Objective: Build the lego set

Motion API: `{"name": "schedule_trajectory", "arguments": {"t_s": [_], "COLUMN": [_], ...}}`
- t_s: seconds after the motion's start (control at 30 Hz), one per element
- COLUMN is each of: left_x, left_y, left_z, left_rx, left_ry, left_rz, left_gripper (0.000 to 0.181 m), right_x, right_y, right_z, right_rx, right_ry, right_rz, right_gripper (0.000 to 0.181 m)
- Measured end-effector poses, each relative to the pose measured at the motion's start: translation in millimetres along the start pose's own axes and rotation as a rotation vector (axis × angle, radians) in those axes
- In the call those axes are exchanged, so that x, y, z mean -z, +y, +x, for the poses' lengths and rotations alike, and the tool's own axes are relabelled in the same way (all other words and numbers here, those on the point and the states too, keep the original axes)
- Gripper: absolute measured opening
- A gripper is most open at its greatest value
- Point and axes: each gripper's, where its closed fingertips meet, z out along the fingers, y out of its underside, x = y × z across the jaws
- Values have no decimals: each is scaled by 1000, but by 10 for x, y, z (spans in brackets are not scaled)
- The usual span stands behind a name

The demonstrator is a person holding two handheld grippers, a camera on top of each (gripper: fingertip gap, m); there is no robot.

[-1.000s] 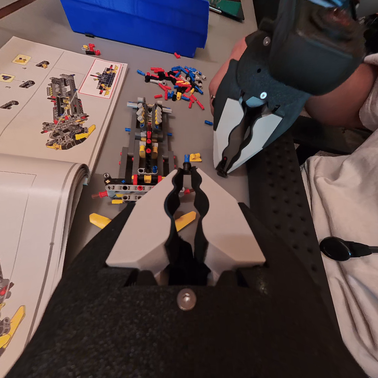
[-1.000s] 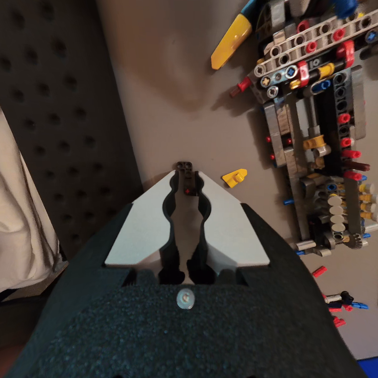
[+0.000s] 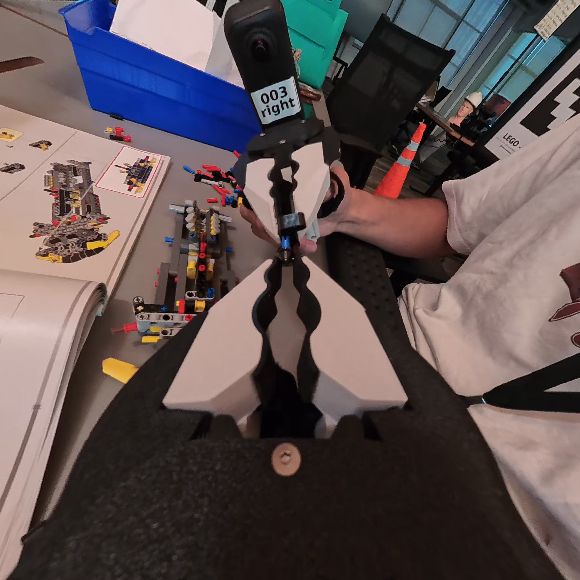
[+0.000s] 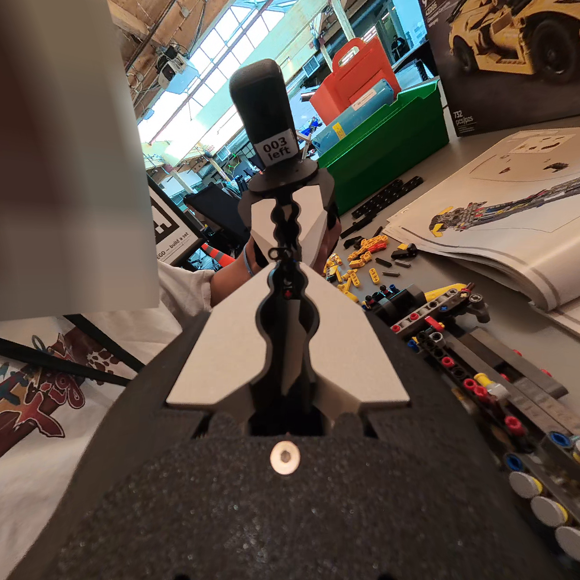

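Black-and-blue small pin (image 3: pixel 285 248) pinched by left gripper (image 3: pixel 286 258), tip-to-tip w/ right gripper (image 4: pixel 287 276) clamping dark connector piece (image 4: pixel 288 287); misalignment could pop either loose.

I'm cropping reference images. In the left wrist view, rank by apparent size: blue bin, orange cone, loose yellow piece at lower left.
1. blue bin
2. orange cone
3. yellow piece
The cone stands farther off, so its true size is unsure.
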Motion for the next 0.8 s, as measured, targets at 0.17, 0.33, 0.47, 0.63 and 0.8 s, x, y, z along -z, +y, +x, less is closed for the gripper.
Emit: {"name": "schedule_trajectory", "arguments": {"t_s": [0.17,0.33,0.47,0.63,0.8], "left_x": [-18,-23,-37,-53,-62], "left_y": [36,64,102,182,271], "left_z": [1,-16,-34,-68,-50], "left_rx": [12,29,-10,-73,-174], "left_ry": [1,-6,-41,-93,-119], "left_rz": [-22,-39,-73,-137,-208], "left_gripper": [6,6,6,6,6], "right_x": [-23,-28,-30,-33,-42], "right_y": [11,41,73,151,240], "right_z": [31,50,72,118,111], "right_rx": [7,10,36,83,78], "right_ry": [15,25,43,80,64], "right_rz": [-5,-16,-30,-83,-134], "right_gripper": [6,6,6,6,7]}}
